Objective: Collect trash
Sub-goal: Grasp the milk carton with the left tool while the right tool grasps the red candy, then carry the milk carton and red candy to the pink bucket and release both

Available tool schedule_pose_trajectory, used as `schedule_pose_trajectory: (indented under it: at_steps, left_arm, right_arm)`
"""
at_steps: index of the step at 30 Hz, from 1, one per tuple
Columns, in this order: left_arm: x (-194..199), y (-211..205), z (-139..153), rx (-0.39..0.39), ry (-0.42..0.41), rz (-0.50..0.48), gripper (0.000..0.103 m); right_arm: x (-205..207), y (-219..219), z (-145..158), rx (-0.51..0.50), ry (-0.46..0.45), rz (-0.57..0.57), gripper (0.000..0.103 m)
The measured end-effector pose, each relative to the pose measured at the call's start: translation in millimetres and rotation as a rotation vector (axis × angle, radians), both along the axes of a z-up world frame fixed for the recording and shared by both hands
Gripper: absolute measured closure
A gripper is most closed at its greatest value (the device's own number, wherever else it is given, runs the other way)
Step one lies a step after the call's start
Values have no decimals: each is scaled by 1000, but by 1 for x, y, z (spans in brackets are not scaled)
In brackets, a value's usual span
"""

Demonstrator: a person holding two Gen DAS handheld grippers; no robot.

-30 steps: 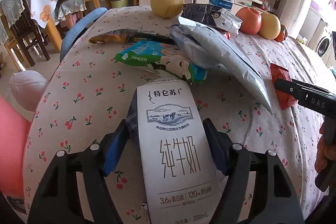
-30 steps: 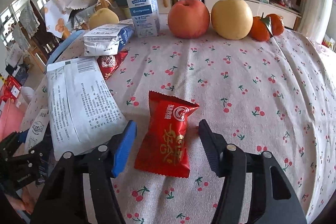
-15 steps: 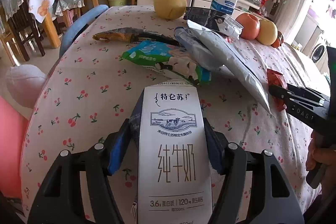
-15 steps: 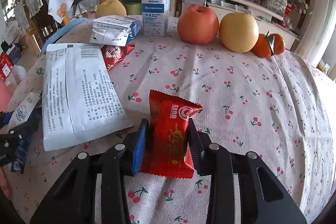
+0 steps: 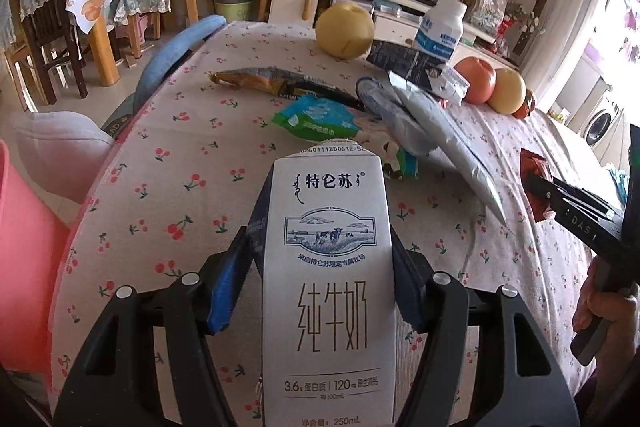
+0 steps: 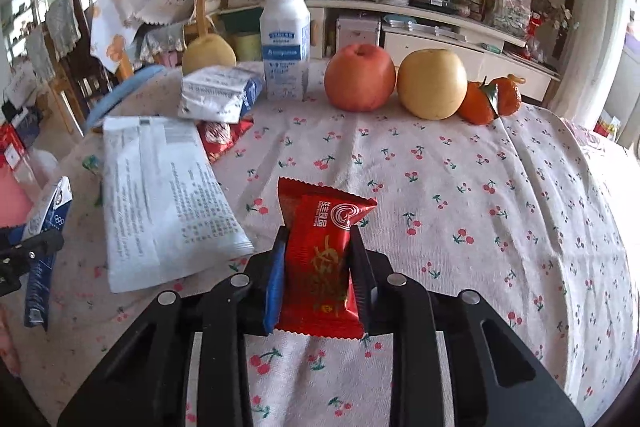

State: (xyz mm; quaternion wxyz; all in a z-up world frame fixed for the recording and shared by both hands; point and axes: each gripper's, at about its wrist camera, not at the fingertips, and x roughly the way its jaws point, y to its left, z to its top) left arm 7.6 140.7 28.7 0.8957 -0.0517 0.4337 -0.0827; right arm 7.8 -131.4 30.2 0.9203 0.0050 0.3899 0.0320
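Both tools are loaded. The left gripper (image 5: 320, 267) pinches a white milk carton (image 5: 328, 267) by its narrow sides, the carton's long axis running straight out along the fingers, above the table's (image 5: 168, 195) left edge. The right gripper (image 6: 318, 271) is pressed onto a red snack packet (image 6: 320, 259), crinkled and lengthwise too, over the table's middle. More wrappers lie between them; the large white bag (image 6: 164, 195) sits just left of the right gripper, nearer to it.
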Motion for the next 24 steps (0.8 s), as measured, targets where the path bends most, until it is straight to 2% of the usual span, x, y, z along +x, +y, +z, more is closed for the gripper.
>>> schedule_pose_trajectory:
  at_steps: [14,20,24]
  left_arm:
    - [-19,50,27,-33,-106,77,39]
    - [-30,80,38,-63,-145,131,39]
    - [-37,101,45,-82,-169,171,39]
  right_arm:
    - [-42,23,36,147,-63,30,73]
    - [-58,54,59,172,-103,95,73]
    - [-64,90,74,186,-121,167,73]
